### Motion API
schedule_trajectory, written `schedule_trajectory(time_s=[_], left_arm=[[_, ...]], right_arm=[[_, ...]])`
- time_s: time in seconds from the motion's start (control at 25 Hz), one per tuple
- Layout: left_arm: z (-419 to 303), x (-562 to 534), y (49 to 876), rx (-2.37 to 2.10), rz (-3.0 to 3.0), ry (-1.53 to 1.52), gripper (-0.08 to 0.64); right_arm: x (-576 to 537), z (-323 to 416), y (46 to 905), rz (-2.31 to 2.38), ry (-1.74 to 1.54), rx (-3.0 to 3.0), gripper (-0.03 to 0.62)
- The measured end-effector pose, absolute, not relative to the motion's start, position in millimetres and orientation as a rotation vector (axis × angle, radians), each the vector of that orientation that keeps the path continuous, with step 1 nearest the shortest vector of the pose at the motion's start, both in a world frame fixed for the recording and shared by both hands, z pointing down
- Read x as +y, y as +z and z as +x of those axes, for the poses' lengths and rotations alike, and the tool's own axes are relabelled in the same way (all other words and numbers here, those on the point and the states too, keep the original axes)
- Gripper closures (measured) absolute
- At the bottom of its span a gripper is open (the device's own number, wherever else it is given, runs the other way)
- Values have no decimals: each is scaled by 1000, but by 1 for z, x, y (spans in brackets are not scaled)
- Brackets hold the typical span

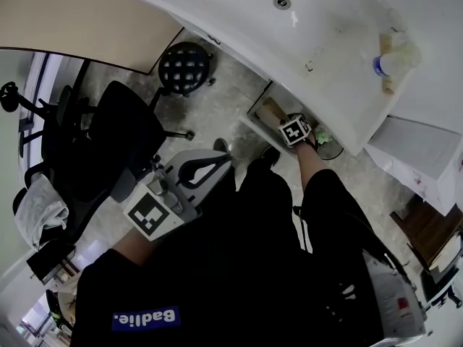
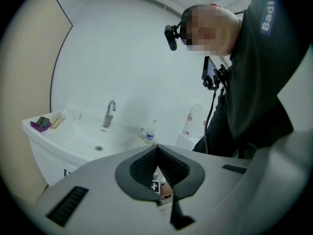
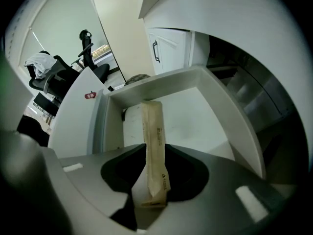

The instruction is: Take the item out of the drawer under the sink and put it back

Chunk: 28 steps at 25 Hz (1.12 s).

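Observation:
The white drawer (image 1: 257, 118) under the sink stands pulled out. A long tan paper packet (image 3: 152, 131) rests upright in the drawer (image 3: 208, 119), leaning on its back wall; in the head view the packet (image 1: 273, 110) shows just inside. My right gripper (image 3: 154, 177) points steeply down into the drawer with the packet's near end between its jaws; the fingers stand apart from it, open. Its marker cube (image 1: 295, 131) sits at the drawer's edge. My left gripper (image 1: 210, 166) hangs away from the drawer, over the floor. In its own view the left gripper (image 2: 157, 173) is shut on nothing.
The white sink basin (image 1: 318, 35) overhangs the drawer, with a faucet (image 2: 110, 112) and a small bottle (image 1: 387, 63) on it. A black stool (image 1: 184, 67) and office chairs (image 1: 116, 143) stand on the floor to the left. A white cabinet door (image 3: 168, 50) is beside the drawer.

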<state>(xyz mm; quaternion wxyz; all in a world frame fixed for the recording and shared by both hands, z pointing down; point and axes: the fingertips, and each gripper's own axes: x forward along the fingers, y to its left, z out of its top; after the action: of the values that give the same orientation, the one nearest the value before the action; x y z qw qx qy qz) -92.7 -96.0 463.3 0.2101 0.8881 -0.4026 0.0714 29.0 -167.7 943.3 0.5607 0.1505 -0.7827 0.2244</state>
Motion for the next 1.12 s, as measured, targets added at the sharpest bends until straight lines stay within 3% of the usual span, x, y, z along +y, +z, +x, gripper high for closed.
schedule_trajectory(time_s=[1.12], left_arm=[[-49,-55,373,-786,2726,40,554]], right_arm=[[-110,52,675,918,656,-2222,502]])
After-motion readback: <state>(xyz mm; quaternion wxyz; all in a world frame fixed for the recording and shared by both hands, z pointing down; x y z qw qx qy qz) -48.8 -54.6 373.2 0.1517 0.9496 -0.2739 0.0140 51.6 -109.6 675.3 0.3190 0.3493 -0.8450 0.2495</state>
